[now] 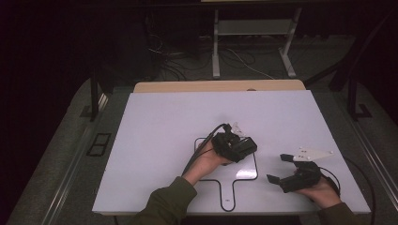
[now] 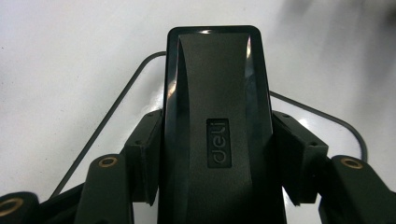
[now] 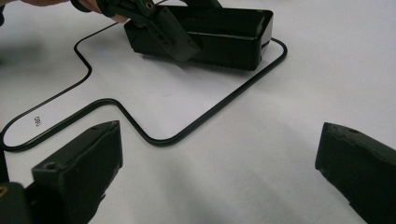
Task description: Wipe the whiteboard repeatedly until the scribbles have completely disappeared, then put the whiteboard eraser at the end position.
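A black oblong device (image 2: 217, 116) marked "deli" sits between the jaws of my left gripper (image 2: 218, 140), which is shut on its two long sides. In the high view this gripper (image 1: 237, 145) and the device (image 1: 246, 148) are at the middle of the white board (image 1: 159, 136), over the upper part of a thin black paddle-shaped outline (image 1: 256, 173). From the right gripper view the device (image 3: 224, 37) appears to rest low on the board inside that outline (image 3: 154, 140). My right gripper (image 1: 279, 168) is open and holds nothing, to the right of the outline near the front edge.
The white board lies on a wooden table top (image 1: 216, 86) whose far edge shows behind it. Beyond stand a white desk frame (image 1: 216, 51) and loose cables (image 1: 173, 56) on the floor. A metal rail (image 1: 371, 154) runs along the right side.
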A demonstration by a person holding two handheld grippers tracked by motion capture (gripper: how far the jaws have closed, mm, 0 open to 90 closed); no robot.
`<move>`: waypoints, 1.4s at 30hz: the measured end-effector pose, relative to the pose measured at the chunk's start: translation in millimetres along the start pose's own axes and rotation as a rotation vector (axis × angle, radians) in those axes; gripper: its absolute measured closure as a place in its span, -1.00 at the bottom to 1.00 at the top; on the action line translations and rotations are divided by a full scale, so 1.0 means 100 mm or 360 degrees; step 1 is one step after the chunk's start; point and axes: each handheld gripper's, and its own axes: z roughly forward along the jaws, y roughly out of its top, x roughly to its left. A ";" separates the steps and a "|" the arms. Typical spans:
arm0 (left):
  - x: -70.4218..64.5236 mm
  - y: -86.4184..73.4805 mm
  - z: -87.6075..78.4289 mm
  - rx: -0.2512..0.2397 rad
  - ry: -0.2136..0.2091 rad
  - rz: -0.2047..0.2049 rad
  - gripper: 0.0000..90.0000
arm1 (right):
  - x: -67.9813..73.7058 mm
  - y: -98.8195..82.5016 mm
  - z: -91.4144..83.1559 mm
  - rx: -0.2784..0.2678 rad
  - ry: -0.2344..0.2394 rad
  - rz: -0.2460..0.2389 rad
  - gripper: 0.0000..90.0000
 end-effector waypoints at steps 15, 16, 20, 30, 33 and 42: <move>0.22 0.06 -0.31 -0.0058 0.0018 -0.0038 -0.13 | 0.00 0.00 0.00 -0.0010 0.0002 0.0008 -1.00; 0.25 0.07 -0.33 -0.0051 0.0022 -0.0038 -0.13 | 0.00 0.00 0.00 -0.0006 0.0003 0.0012 -1.00; 0.40 0.08 -0.40 -0.0084 0.0042 -0.0057 -0.13 | -0.01 0.00 0.00 -0.0011 0.0004 0.0010 -1.00; 0.73 0.12 -0.42 -0.0091 0.0106 -0.0131 -0.13 | -0.01 0.00 0.01 -0.0009 0.0007 0.0014 -1.00; 0.83 0.14 -0.42 -0.0076 0.0131 -0.0149 -0.13 | -0.01 0.00 0.01 -0.0006 0.0005 0.0016 -1.00; 1.10 0.20 -0.30 -0.0060 0.0173 -0.0187 -0.13 | -0.01 0.00 0.02 0.0000 0.0010 0.0019 -1.00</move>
